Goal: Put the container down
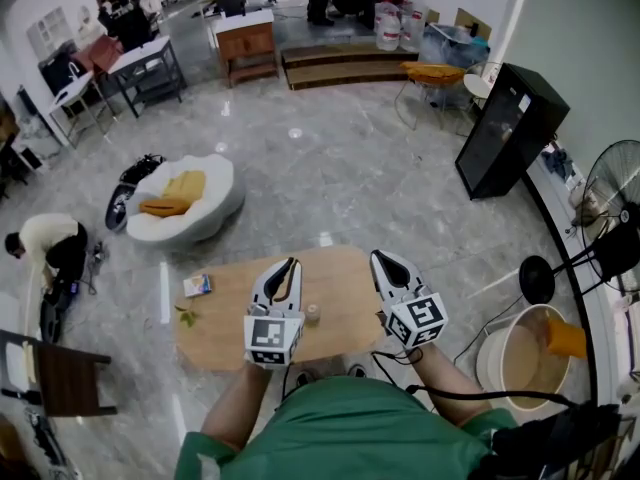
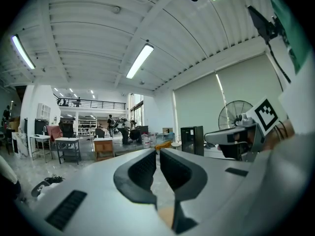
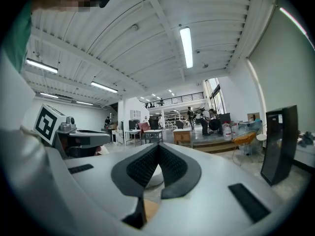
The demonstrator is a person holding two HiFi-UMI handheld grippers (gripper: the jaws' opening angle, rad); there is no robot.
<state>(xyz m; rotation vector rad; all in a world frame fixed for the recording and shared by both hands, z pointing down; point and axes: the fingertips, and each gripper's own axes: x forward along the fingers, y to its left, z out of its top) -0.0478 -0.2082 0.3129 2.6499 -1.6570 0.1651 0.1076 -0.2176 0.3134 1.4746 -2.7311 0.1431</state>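
Oval wooden desk [image 1: 220, 340] underneath, with the left tongs [image 1: 289, 265] and right tongs [image 1: 379, 258] hovering over it, both clenched on nothing. The little container [image 1: 313, 313] sits on the desk between them.

table [image 1: 225, 336] – matt wood | floor [image 1: 350, 178] – glossy stone | left tongs [image 2: 157, 154], matt plastic

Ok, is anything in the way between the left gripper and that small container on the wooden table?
Nothing visible. The small round container stands on the oval light wooden table beside the left gripper, with bare tabletop around it. The small box and green leaf lie off to the side.
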